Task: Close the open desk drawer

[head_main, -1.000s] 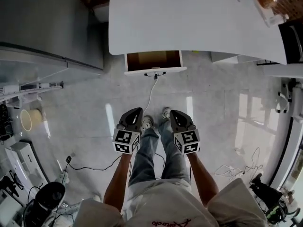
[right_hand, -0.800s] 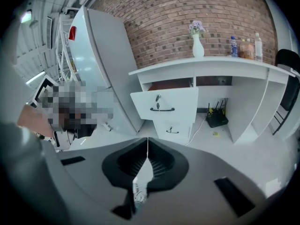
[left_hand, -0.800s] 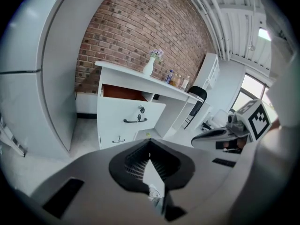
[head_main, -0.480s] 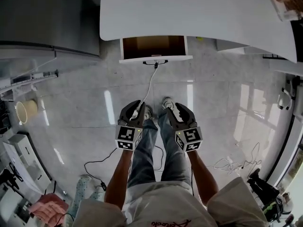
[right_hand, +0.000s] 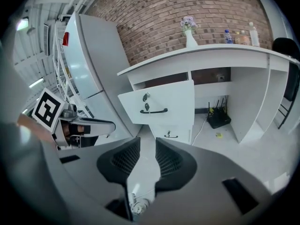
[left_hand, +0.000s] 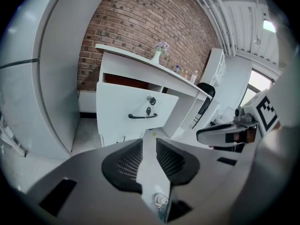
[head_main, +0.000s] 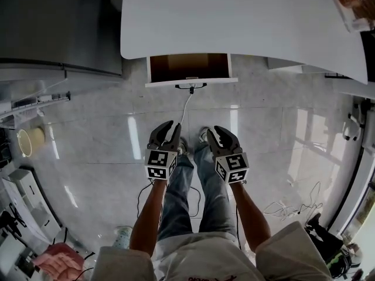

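Note:
The open desk drawer (head_main: 190, 68) sticks out from under the white desk (head_main: 246, 22), showing its brown inside, with a white front and a black handle (head_main: 191, 87). Both grippers hang over the floor in front of it, well short of the drawer. My left gripper (head_main: 166, 129) is open with nothing between its pads. My right gripper (head_main: 221, 135) has just been opening its jaws and holds nothing. The drawer front (left_hand: 136, 109) lies ahead in the left gripper view. In the right gripper view the handle (right_hand: 153, 110) sits above a shut lower drawer (right_hand: 168, 134).
A white cable (head_main: 186, 107) runs from the drawer front down to the floor by the person's shoes. A tall grey cabinet (head_main: 58, 22) stands left of the desk. A black router (right_hand: 218, 118) sits under the desk. A vase (right_hand: 190, 32) and bottles stand on top.
Both grippers have shifted a little toward the drawer in the head view. The right gripper's fingers, together before, now stand apart; the left's fingers also look wider.

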